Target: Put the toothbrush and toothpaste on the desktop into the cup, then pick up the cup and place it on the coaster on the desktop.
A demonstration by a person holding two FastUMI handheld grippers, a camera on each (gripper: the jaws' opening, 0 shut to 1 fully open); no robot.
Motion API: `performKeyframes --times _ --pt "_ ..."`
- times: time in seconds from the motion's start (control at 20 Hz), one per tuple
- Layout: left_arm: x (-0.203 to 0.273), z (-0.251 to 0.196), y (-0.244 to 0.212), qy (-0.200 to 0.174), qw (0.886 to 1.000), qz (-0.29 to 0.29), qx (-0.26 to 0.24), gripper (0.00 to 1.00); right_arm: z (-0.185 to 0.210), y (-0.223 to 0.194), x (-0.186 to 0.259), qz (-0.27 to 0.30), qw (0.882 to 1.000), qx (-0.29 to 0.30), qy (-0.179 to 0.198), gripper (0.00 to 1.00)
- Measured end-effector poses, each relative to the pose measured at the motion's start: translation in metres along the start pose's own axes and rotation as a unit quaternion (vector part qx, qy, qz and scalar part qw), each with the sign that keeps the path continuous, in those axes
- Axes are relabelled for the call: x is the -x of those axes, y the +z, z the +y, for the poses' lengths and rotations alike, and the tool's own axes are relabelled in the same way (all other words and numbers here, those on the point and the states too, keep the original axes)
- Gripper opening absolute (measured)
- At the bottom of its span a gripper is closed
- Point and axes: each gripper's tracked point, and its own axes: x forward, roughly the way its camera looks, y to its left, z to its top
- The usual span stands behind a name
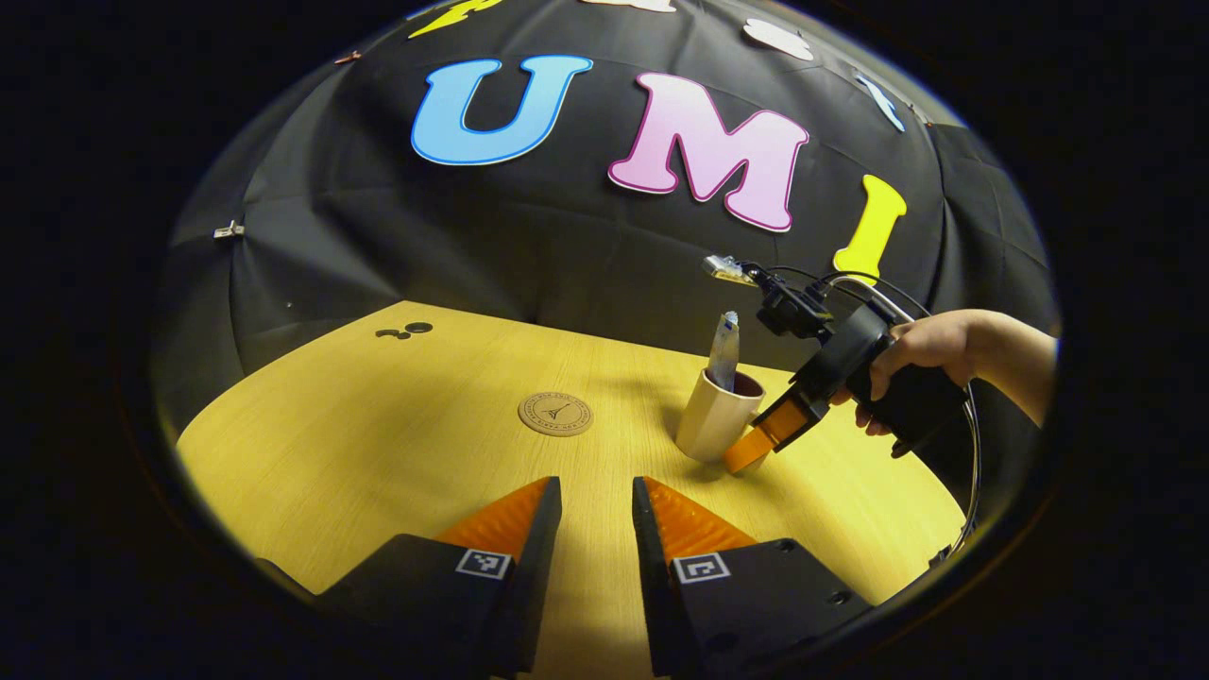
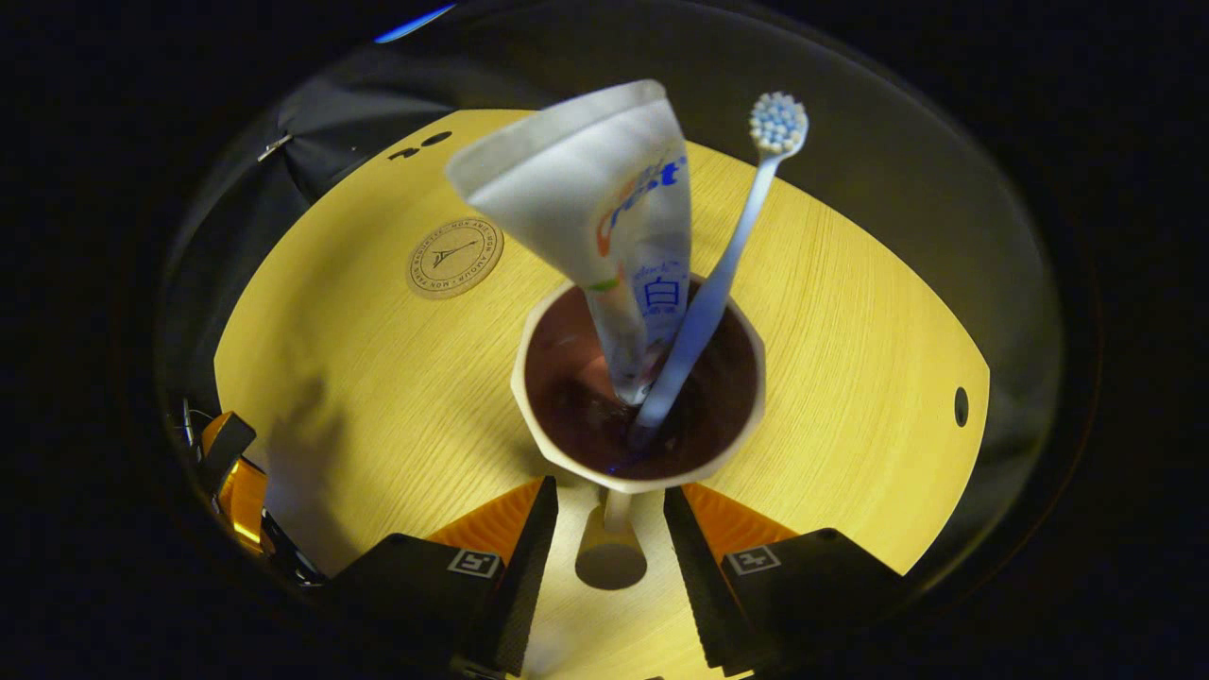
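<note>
Both items are standing in the cup (image 2: 638, 378); right tongs (image 2: 611, 529) are straddling its handle (image 2: 609, 552), apparently not yet pinching, coaster (image 2: 454, 257) lying ahead-left; left tongs (image 1: 597, 519) idling part-open.

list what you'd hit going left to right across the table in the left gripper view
small dark holes in the tabletop → coaster → cup with the toothpaste standing in it → right gripper at the cup's side → hand holding that gripper
</note>
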Motion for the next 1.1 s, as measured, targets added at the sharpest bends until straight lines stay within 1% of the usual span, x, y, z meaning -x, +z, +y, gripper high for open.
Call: performKeyframes --times 0.1,0.15,0.2,0.25,0.3,0.35,0.4,0.45,0.5,0.55,0.6,0.65,0.8,0.95,1.0,1.05,1.1 --pt "0.001 0.003 -0.001 0.002 1.000 0.000 0.003 0.48 -0.001 0.002 -0.003 0.003 1.000 -0.003 -0.003 0.70" --pt "0.001 0.004 0.000 0.002 1.000 0.000 0.005 0.48 -0.003 0.003 -0.005 0.004 1.000 -0.005 -0.006 0.76" --pt "0.001 0.006 0.000 0.003 1.000 0.000 0.005 0.48 -0.004 0.004 -0.007 0.008 1.000 -0.009 -0.011 0.69" --pt "0.001 0.007 0.000 0.004 1.000 0.001 0.005 0.48 -0.008 0.004 -0.010 0.013 1.000 -0.012 -0.018 0.67" --pt "0.003 0.008 0.000 0.005 1.000 0.001 0.005 0.48 -0.011 0.006 -0.012 0.017 0.999 -0.015 -0.023 0.60" --pt "0.003 0.008 0.001 0.006 1.000 0.001 0.005 0.48 -0.011 0.005 -0.013 0.023 0.999 -0.016 -0.024 0.57" --pt "0.003 0.009 0.002 0.006 1.000 0.002 0.006 0.48 -0.010 0.002 -0.016 0.032 0.999 -0.020 -0.021 0.51" --pt "0.003 0.010 0.002 0.006 1.000 0.001 0.006 0.48 -0.009 0.002 -0.017 0.038 0.999 -0.021 -0.020 0.48" --pt "0.002 0.011 0.004 0.007 1.000 0.001 0.006 0.48 -0.010 0.002 -0.018 0.036 0.999 -0.021 -0.021 0.34" --pt "0.003 0.012 0.004 0.008 1.000 0.000 0.005 0.48 -0.010 0.003 -0.017 0.035 0.999 -0.017 -0.020 0.29" --pt "0.004 0.013 0.005 0.009 1.000 -0.001 0.005 0.48 -0.010 0.003 -0.017 0.033 0.999 -0.014 -0.020 0.30" --pt "0.003 0.015 0.006 0.010 1.000 -0.001 0.005 0.48 -0.010 0.003 -0.016 0.031 0.999 -0.011 -0.021 0.33" --pt "0.005 0.019 0.008 0.012 1.000 -0.002 0.009 0.48 -0.013 0.007 -0.012 0.023 0.999 -0.009 -0.026 0.33" --pt "0.007 0.024 0.008 0.015 1.000 -0.002 0.010 0.48 -0.007 0.021 -0.006 0.002 1.000 -0.022 -0.016 0.32" --pt "0.007 0.026 0.009 0.016 1.000 -0.001 0.010 0.48 -0.003 0.024 -0.005 0.000 1.000 -0.020 -0.014 0.36" --pt "0.009 0.028 0.008 0.017 1.000 -0.001 0.011 0.48 0.000 0.029 -0.004 -0.002 1.000 -0.015 -0.014 0.33" --pt "0.010 0.029 0.009 0.017 1.000 -0.001 0.012 0.48 0.004 0.034 -0.003 -0.005 1.000 -0.011 -0.012 0.33"
